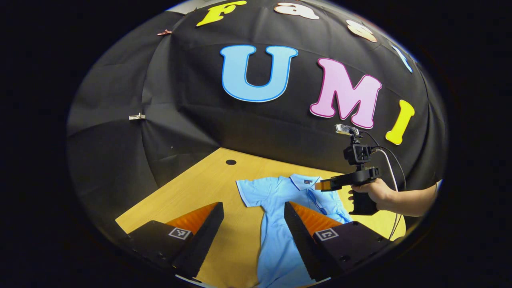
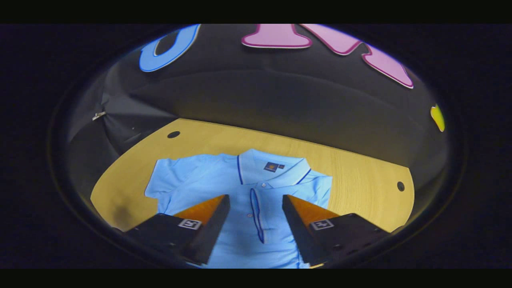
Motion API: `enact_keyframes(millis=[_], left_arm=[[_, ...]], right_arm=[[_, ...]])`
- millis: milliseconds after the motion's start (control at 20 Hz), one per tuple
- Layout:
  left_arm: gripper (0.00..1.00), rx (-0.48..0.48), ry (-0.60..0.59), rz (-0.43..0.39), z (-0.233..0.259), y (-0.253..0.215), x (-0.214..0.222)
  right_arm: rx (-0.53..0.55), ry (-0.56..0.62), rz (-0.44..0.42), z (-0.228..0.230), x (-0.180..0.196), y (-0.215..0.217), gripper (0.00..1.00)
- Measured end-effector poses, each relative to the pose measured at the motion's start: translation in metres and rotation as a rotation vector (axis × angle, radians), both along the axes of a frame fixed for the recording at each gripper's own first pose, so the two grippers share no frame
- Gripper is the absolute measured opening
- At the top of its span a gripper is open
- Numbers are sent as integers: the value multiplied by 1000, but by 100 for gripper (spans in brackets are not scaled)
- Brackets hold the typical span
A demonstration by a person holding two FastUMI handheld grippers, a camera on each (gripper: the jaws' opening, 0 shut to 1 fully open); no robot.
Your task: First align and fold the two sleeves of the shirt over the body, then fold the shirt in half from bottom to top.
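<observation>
Light blue polo shirt [image 2: 240,188] laid flat, collar toward booth wall, on wooden table [image 2: 360,176]. Right sleeve seen folded in; left sleeve [image 1: 250,192] spread out.

Left gripper [image 1: 254,216] held above table at shirt's left edge, fingers spread apart, nothing held.

Right gripper [image 2: 256,210] held over chest placket, fingers apart, nothing gripped; in left gripper view, right gripper [image 1: 320,185] seen above collar, held by hand [image 1: 374,192].

Shirt knit soft, dark-trimmed collar, small chest badge. Table smooth, 2 round holes.
</observation>
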State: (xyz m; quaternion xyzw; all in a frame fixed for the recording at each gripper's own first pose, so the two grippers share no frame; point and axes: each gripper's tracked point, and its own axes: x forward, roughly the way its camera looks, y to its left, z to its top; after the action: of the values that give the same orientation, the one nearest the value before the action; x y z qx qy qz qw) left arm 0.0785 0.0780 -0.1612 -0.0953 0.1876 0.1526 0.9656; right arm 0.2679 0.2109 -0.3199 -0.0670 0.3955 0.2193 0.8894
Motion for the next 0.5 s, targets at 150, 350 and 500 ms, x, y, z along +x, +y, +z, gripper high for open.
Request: enact_keyframes(millis=[150,350,500], left_arm=[[97,-18,-14,-24,-5,8,24],[96,-13,-25,-64,-16,26,79],[97,-22,-13,-46,-35,46,129]], right_arm=[[-17,-10,22,9,-20,-11,98],[-31,-27,8,19,-54,-45,98],[-4,-63,24,30,-89,-64,98]])
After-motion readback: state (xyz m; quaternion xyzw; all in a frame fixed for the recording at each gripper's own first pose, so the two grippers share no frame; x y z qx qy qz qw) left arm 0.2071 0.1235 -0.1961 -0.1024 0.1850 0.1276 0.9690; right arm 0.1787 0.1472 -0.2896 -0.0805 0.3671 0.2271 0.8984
